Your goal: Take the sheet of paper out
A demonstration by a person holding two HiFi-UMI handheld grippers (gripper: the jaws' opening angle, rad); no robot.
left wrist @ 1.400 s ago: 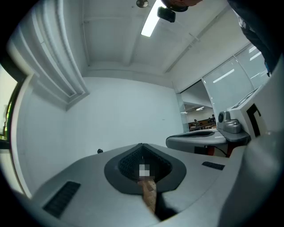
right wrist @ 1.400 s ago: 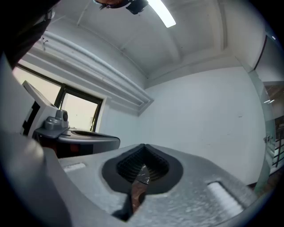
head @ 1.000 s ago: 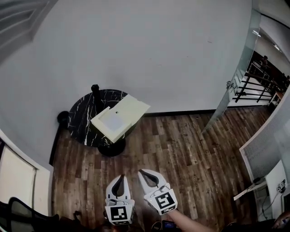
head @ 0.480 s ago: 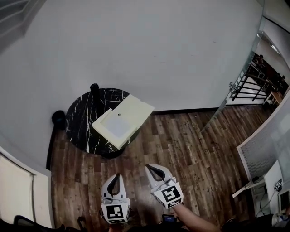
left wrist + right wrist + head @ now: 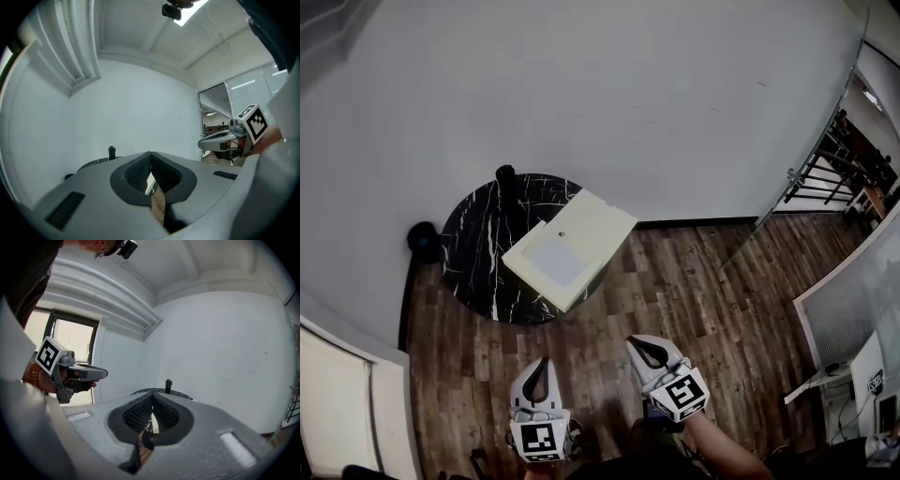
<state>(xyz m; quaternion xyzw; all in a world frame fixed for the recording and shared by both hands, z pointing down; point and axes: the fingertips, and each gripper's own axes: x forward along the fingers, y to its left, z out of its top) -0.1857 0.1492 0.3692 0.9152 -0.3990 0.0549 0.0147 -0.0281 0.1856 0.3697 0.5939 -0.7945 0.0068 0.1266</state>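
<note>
- Two clenched and empty: left hand-held gripper [image 5: 541, 364], right hand-held gripper [image 5: 639, 343].
- One round black tabletop [image 5: 483, 239], bearing one cream box [image 5: 572, 246].
- Window [image 5: 77, 343] only in right gripper view.

cream box [image 5: 572, 249] hides part of the table [image 5: 483, 253].

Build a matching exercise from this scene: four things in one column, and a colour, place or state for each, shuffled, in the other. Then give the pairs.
Things:
1. round table
2. flat box
3. small upright object
4. left claw

Descriptions:
A. shut, with nothing in it
B. black, standing at the table's far edge
C. pale yellow, overhanging the table's edge
D. black marble with white veins

Pairs: 1-D, 2-C, 3-B, 4-A
</note>
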